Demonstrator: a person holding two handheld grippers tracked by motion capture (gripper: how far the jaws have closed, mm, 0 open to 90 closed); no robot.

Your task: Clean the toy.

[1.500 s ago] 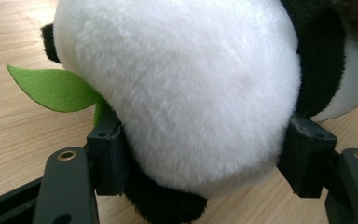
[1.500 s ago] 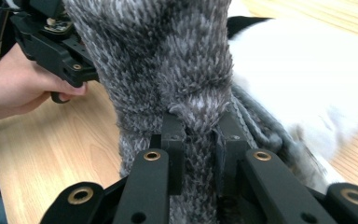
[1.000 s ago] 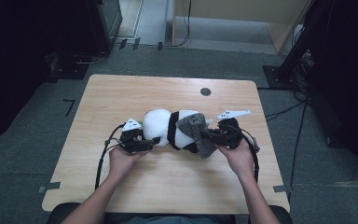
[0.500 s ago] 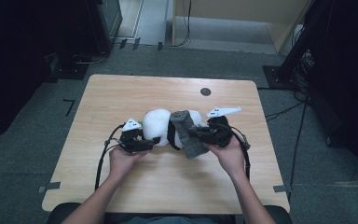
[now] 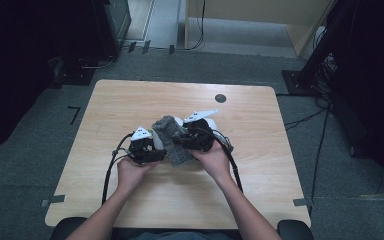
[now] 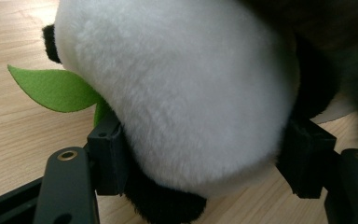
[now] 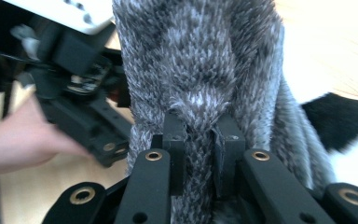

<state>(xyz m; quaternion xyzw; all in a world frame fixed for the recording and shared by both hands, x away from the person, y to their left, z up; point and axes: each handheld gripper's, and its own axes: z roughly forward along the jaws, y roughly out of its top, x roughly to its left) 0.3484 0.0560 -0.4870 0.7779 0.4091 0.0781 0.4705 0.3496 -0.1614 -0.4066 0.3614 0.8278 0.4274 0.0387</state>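
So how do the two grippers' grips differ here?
The left gripper clamps wide on the plush panda; the right gripper pinches nearly shut on a fold of grey knit cloth. The panda bulges past the left jaws; the cloth hangs over the right ones. Both hold soft things.

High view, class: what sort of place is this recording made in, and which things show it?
Probably a lab or workshop: a bare wooden table on grey carpet, floor cables, and black equipment stands.

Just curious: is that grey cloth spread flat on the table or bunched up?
Bunched up. The right claw pinches a fold of the cloth, which drapes in a heap over the panda.
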